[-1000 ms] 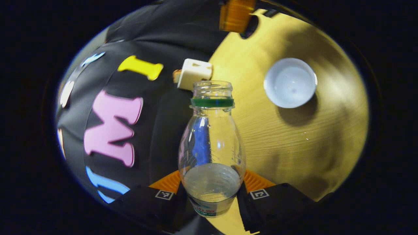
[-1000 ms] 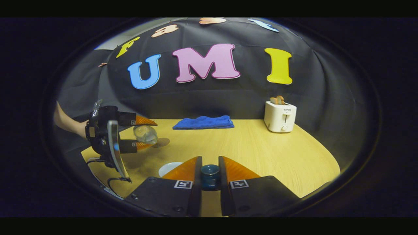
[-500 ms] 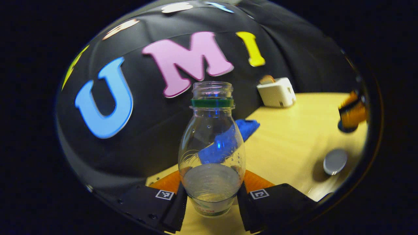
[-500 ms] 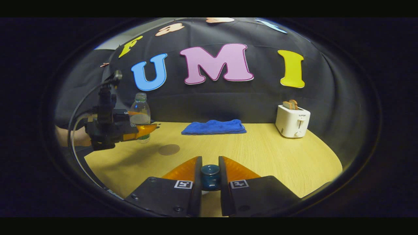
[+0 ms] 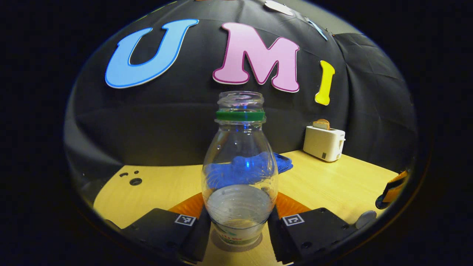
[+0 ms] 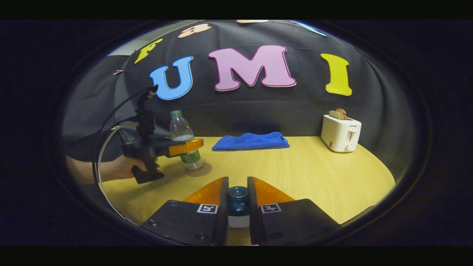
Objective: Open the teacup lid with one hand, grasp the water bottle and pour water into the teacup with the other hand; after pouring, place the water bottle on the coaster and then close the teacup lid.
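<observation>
A clear water bottle (image 5: pixel 239 173) with a green neck ring and no cap stands upright, a little water in its bottom. My left gripper (image 5: pixel 240 205) is shut on its lower body. In the right gripper view the bottle (image 6: pixel 181 130) sits with its base on the round brown coaster (image 6: pixel 203 170), and a hand holds the left gripper (image 6: pixel 184 147). My right gripper (image 6: pixel 237 184) is shut on the dark teal knob of the teacup lid (image 6: pixel 237 195). A white bit of the teacup (image 6: pixel 238 221) shows just under it. At the left gripper view's right edge lies the teacup (image 5: pixel 366 218), the lid (image 5: pixel 380 203) close above.
A folded blue towel (image 6: pixel 251 141) lies at the back of the wooden table (image 6: pixel 314 173), against the black cloth wall. A white toaster (image 6: pixel 340 133) with bread in it stands at the back right. Small dark holes (image 5: pixel 135 181) mark the table's left part.
My left gripper swung the bottle from tilted over the teacup back to upright, then brought it down onto the coaster. My right gripper kept hold of the lid and drifted slightly.
</observation>
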Action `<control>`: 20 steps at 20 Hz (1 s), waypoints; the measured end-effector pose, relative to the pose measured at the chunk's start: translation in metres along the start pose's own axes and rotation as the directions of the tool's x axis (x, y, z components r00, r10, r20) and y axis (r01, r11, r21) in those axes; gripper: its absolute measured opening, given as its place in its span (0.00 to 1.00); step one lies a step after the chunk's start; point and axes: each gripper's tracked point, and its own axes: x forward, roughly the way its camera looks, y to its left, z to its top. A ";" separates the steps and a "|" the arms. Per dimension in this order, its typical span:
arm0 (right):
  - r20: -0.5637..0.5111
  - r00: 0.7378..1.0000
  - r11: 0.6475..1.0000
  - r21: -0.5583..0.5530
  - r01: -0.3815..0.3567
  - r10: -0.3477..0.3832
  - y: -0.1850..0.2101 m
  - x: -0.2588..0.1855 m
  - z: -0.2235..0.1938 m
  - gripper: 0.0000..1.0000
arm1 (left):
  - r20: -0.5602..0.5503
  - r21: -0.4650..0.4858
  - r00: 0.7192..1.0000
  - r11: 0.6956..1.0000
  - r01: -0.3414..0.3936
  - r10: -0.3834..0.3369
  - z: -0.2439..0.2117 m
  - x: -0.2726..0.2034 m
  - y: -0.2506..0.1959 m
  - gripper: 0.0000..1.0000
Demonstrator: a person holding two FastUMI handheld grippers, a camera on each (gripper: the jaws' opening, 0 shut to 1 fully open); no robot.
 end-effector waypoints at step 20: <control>0.031 0.999 1.000 -0.018 -0.007 0.008 -0.002 -0.002 0.004 0.31 | -0.094 0.036 0.995 0.999 -0.033 0.036 -0.017 -0.043 0.006 0.97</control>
